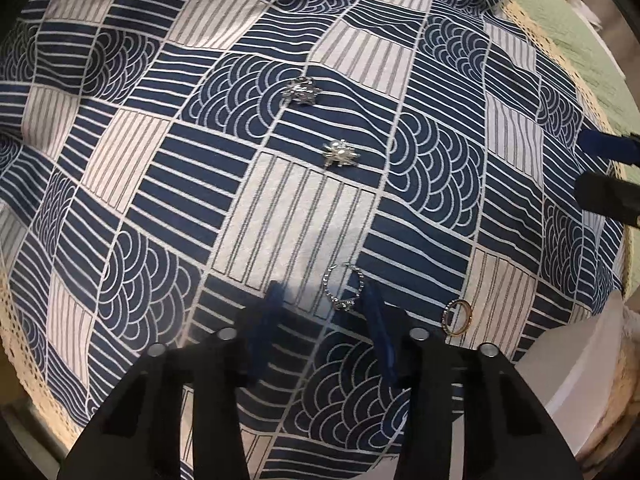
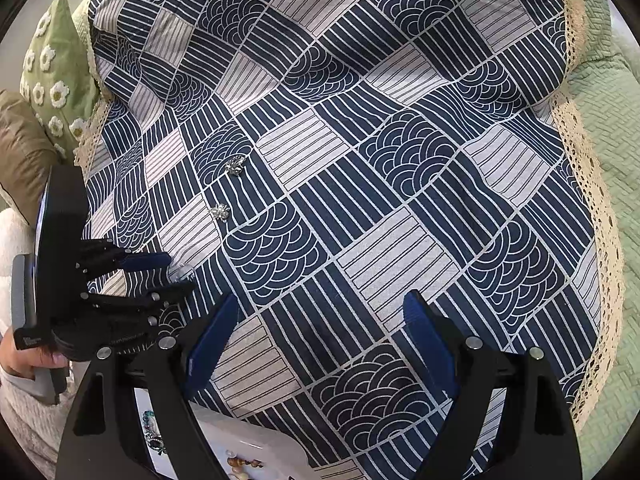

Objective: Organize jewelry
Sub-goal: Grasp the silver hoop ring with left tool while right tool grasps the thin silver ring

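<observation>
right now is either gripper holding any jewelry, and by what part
Nothing is held. The left gripper stands open around the silver ring on the cloth; the right gripper is open, empty.

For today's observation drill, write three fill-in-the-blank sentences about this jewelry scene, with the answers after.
1. The left gripper has its fingers either side of a silver ____.
2. Farther up the patterned cloth lie ____ sparkly brooches.
3. The right gripper holds ____.

Answers: ring; two; nothing

A home: patterned tablecloth (image 2: 360, 160), green quilt (image 2: 608, 120) and daisy-embroidered cushion (image 2: 56, 68).
</observation>
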The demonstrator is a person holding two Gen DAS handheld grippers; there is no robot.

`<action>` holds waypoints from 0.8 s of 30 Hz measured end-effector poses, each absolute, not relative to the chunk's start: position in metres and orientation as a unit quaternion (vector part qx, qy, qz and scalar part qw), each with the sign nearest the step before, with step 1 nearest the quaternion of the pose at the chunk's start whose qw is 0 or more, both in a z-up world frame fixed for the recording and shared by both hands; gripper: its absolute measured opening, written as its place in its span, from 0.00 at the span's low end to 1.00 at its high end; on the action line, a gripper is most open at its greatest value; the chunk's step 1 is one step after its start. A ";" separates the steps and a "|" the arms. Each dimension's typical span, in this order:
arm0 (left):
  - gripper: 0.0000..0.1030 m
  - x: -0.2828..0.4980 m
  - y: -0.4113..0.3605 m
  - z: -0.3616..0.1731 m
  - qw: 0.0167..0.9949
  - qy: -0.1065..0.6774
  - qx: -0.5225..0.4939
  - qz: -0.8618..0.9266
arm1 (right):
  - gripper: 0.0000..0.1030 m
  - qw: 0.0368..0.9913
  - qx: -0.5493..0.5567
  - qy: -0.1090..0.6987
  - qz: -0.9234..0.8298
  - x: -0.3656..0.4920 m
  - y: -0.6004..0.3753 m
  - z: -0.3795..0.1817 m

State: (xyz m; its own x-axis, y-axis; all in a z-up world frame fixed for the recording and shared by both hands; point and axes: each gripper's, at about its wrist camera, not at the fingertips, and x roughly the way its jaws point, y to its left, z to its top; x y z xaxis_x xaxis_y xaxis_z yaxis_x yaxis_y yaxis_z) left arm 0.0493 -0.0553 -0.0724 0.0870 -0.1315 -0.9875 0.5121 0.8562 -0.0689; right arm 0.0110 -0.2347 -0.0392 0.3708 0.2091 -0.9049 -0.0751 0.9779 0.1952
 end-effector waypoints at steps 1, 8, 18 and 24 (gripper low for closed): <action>0.35 0.050 -0.054 -0.072 0.722 0.638 0.149 -0.223 | 0.81 0.825 0.059 0.555 0.086 0.011 -0.234 -0.039; 0.24 0.056 -0.042 -0.071 0.726 0.637 0.136 -0.220 | 0.81 0.820 0.046 0.564 0.088 0.012 -0.225 -0.045; 0.20 0.058 -0.034 -0.066 0.729 0.637 0.122 -0.219 | 0.81 0.818 0.038 0.568 0.090 0.012 -0.222 -0.049; 0.20 0.057 -0.020 -0.047 0.745 0.621 0.099 -0.222 | 0.81 0.804 -0.003 0.581 0.123 0.016 -0.201 -0.058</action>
